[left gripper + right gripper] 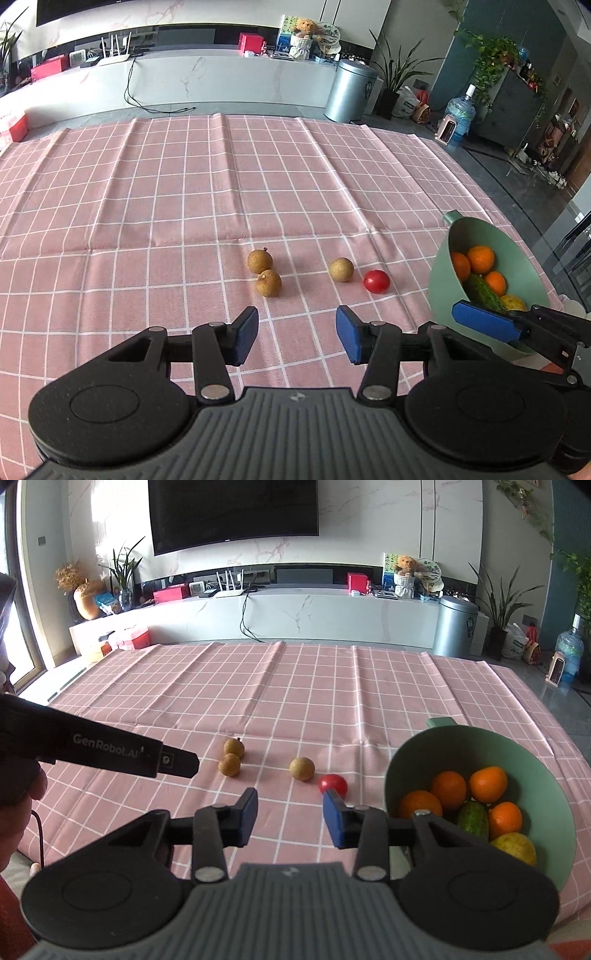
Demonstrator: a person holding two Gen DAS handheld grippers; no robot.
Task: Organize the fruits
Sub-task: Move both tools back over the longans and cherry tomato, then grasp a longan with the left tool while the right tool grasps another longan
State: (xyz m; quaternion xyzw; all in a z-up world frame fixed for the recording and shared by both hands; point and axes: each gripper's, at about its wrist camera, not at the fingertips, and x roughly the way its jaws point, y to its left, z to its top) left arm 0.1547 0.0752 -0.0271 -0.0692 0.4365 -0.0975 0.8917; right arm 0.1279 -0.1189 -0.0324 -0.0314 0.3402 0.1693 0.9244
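Note:
Three small brown fruits lie on the pink checked tablecloth: two touching [264,272] [231,757] and one apart [341,269] [301,768]. A red tomato [376,281] [333,784] lies beside the single one. A green bowl [491,236] [546,775] on the right holds several oranges [448,789], a cucumber [472,818] and a yellow fruit [515,847]. My left gripper [297,334] is open and empty, just short of the fruits. My right gripper [290,819] is open and empty, its right finger close to the tomato and bowl.
The table's far edge [295,646] meets a room with a white console [295,616], a metal bin [454,626] and plants. The right gripper's finger [484,319] shows in front of the bowl in the left view. The left gripper's body [110,749] shows at left in the right view.

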